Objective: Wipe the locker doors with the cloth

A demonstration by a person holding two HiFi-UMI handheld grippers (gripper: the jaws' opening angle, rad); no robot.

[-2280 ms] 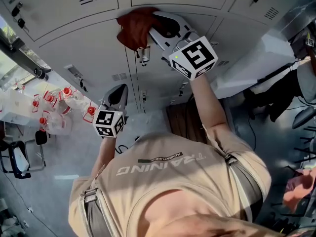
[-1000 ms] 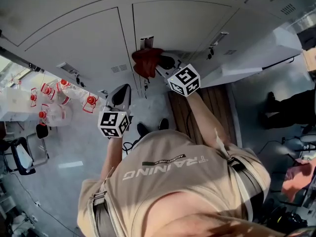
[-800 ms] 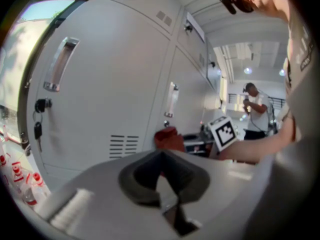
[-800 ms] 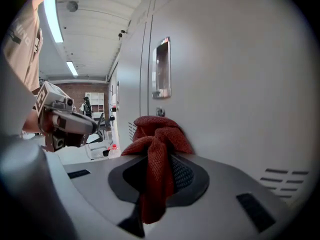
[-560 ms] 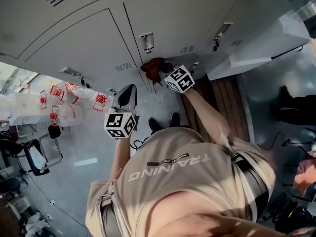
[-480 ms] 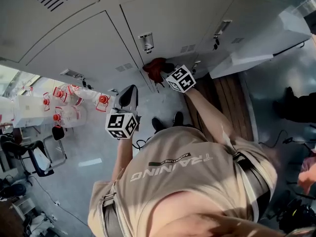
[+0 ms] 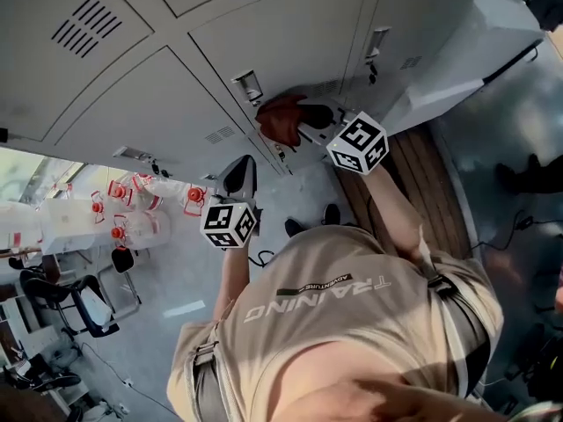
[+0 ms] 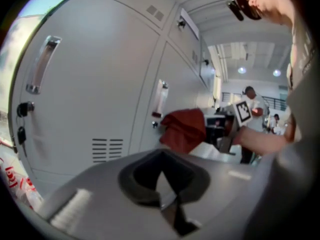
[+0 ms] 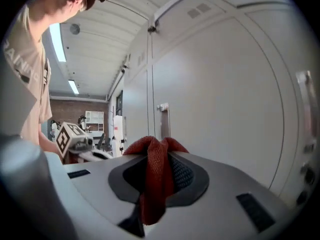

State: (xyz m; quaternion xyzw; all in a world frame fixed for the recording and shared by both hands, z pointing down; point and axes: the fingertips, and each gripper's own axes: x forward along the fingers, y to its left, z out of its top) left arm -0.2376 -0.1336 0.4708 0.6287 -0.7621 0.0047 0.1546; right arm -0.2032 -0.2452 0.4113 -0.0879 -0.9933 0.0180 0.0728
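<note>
Between the jaws of my right gripper [image 9: 156,179] I am pinching the red cloth [image 9: 159,156]; the jaws are clamping a fold of it, and the rest is bunching up over their tips. Just past that bunch, the grey locker door [image 7: 290,33] is running alongside the gripper on its right. From above, the cloth looks pressed to the door near the seam, though I am not seeing the contact itself. Straight ahead of the jaws, a little beyond the cloth, a metal handle [image 9: 162,115] is sticking out of the door, its long axis running up and down. I am judging that the next stroke has to pass beside or over it. This hand is much the nearer one to the door.

My left gripper [image 7: 239,167] is hanging back, well apart from the cloth, jaws pressed together with nothing in them. It is pointing at the neighbouring door, whose slotted vent [image 8: 107,149] lies ahead and to its left.

Every locker near my grippers is showing a closed door, so I am seeing nothing of what they hold. Far off to the left gripper's left, clear jugs with red caps [image 7: 132,209] are standing together; I cannot tell what is inside them.
</note>
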